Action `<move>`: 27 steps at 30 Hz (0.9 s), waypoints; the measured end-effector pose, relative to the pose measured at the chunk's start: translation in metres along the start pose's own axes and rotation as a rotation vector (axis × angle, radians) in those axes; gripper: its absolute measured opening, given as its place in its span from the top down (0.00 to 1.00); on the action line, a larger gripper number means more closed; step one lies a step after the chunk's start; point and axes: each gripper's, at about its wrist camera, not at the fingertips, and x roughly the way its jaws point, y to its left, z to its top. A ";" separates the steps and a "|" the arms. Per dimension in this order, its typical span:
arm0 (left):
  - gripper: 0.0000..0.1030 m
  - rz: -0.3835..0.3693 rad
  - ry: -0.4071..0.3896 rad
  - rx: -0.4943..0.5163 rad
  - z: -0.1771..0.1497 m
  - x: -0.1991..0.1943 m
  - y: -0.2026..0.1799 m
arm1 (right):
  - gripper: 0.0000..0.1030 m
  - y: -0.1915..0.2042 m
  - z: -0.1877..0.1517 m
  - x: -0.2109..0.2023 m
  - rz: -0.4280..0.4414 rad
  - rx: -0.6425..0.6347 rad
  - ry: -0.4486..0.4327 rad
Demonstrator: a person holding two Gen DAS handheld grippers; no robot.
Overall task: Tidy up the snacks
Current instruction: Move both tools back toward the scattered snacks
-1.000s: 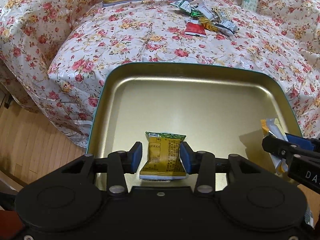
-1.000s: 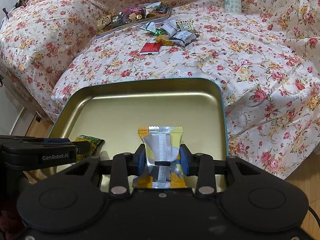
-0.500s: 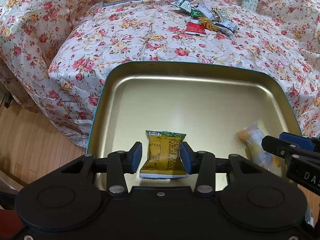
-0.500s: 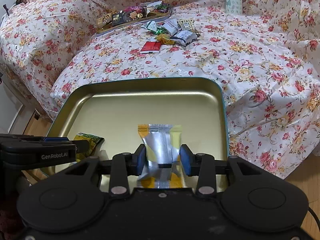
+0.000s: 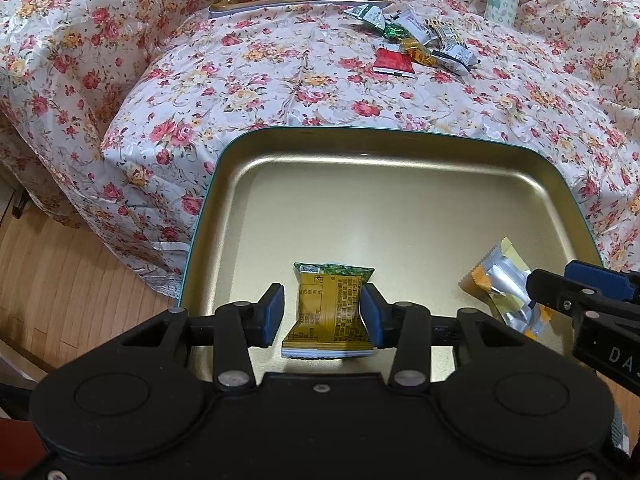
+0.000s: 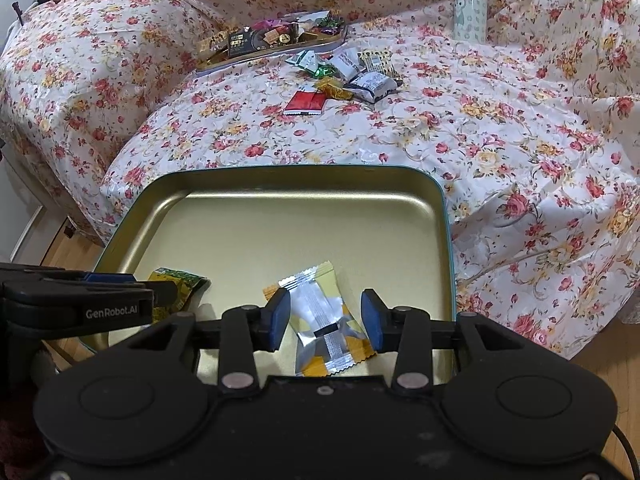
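A gold tin tray (image 5: pixel 384 208) with a teal rim lies in front of both grippers; it also shows in the right wrist view (image 6: pixel 280 216). My left gripper (image 5: pixel 322 316) is open, its jaws apart around a green and gold snack packet (image 5: pixel 330 312) lying in the tray. My right gripper (image 6: pixel 324 320) is open around a silver and orange snack packet (image 6: pixel 320 316) lying tilted in the tray. That packet shows in the left wrist view (image 5: pixel 500 280), beside the right gripper's fingers (image 5: pixel 560 292).
A floral cloth (image 5: pixel 280 88) covers the sofa. A heap of loose snacks (image 6: pixel 344 76) with a red packet (image 6: pixel 304 103) lies farther back. A second tray (image 6: pixel 272 46) full of snacks sits behind it. A pale bottle (image 6: pixel 470 4) stands at the back right. Wooden floor (image 5: pixel 60 288) lies left.
Both grippers have opened. The silver and orange packet dropped from the right gripper and lies tilted in the tray. The green and gold packet is loose between the left jaws.
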 end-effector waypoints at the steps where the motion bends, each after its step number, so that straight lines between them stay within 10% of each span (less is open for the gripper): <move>1: 0.50 0.002 -0.001 0.000 0.000 0.000 0.000 | 0.58 0.000 0.000 0.000 -0.003 -0.004 -0.003; 10: 0.48 0.034 -0.111 -0.034 0.003 -0.016 0.008 | 0.49 0.006 0.002 -0.010 -0.060 -0.047 -0.067; 27: 0.21 0.065 -0.600 0.007 0.061 -0.049 0.023 | 0.27 0.008 0.043 -0.025 -0.092 -0.134 -0.305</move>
